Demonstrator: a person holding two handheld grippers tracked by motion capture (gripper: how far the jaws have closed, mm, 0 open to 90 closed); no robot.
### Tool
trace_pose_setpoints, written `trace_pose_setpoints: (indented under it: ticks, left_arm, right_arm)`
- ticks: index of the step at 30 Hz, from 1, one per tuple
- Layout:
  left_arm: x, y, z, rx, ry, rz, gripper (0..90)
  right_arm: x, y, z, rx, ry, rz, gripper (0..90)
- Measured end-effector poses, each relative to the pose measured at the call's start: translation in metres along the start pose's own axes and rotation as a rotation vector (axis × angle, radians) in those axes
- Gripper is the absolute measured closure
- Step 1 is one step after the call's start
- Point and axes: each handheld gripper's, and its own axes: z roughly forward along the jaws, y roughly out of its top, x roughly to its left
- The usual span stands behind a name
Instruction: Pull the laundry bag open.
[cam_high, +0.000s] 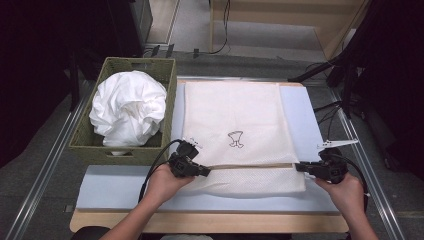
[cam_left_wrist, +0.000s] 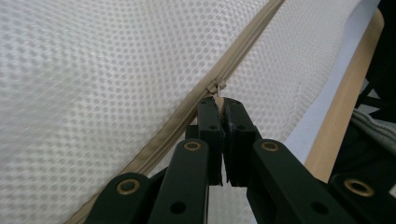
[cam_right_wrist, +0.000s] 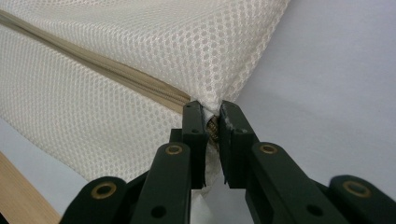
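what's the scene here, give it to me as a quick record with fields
surface: blue mat on a wooden table
main item: white mesh bag lying flat, small drawing on it
zipper: runs across the bag's near part
left gripper: shut on the zipper pull
right gripper: shut on the bag's corner at the zipper's end
basket: left of the bag, holds bunched white cloth

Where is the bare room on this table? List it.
Free: the blue mat strip along the near edge, left of the left gripper, and the strip right of the mesh laundry bag. Crowded: the woven basket, full of white cloth, and the bag's zipper line between both grippers.
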Motion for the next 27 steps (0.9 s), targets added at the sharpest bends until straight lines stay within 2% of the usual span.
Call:
trace_pose_setpoints:
  ticks: [5,18,23,25,27]
  left_arm:
    - [0.0060,-0.0061,-0.0083,-0.011,0.005,-0.019,88.0]
    - [0.0061,-0.0057,-0.0069,-0.016,0.016,-0.007,87.9]
    - [0.0066,-0.0068,-0.0083,-0.022,0.013,-0.017,87.9]
    - [0.0076,-0.0070,-0.0099,-0.038,-0.004,-0.041,87.9]
    - [0.0079,-0.0070,-0.0120,-0.039,-0.003,-0.040,88.0]
  right_arm:
    - [-0.0009,-0.0001,-0.0004,0.005,-0.005,0.007,82.5]
    - [-0.0010,0.0000,-0.0005,0.003,-0.008,0.007,82.5]
    - [-0.0010,0.0001,-0.0004,0.004,-0.006,0.008,82.4]
    - [-0.0010,0.0000,-0.0004,0.003,-0.006,0.007,82.4]
    - [-0.0014,0.0000,-0.0008,0.003,-0.008,0.007,82.4]
